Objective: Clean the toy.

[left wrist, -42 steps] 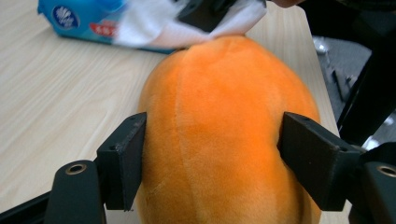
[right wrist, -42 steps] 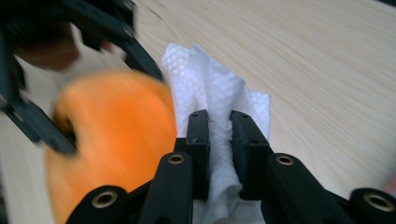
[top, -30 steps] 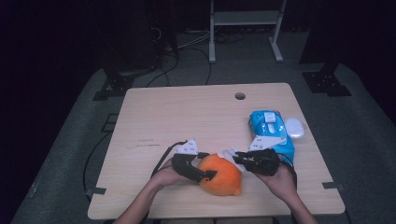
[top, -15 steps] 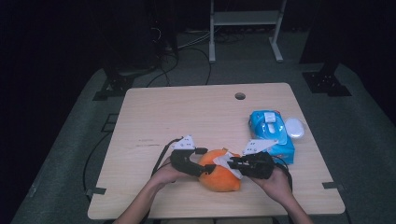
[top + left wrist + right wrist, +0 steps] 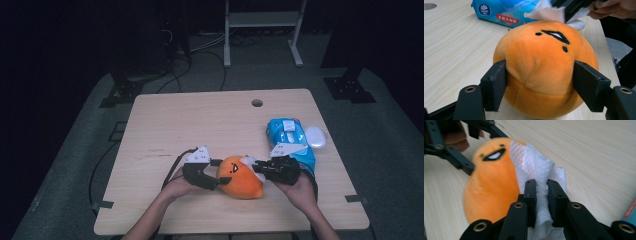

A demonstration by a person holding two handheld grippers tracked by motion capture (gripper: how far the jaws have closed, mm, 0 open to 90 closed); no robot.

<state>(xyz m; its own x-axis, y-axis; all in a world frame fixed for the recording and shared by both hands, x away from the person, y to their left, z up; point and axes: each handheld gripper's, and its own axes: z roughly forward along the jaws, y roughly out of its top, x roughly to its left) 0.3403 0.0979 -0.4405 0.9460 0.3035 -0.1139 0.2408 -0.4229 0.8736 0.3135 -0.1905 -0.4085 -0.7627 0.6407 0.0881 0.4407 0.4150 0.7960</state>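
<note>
Sitting between left claw (image 5: 540, 85) pads: plush (image 5: 544, 67).

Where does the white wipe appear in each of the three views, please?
High view: the white wipe sits low centre, between the orange plush toy and the right gripper.
Left gripper view: top right, above the toy.
Right gripper view: centre, pinched between the black jaws.
Shared landmark: the orange plush toy.
</note>
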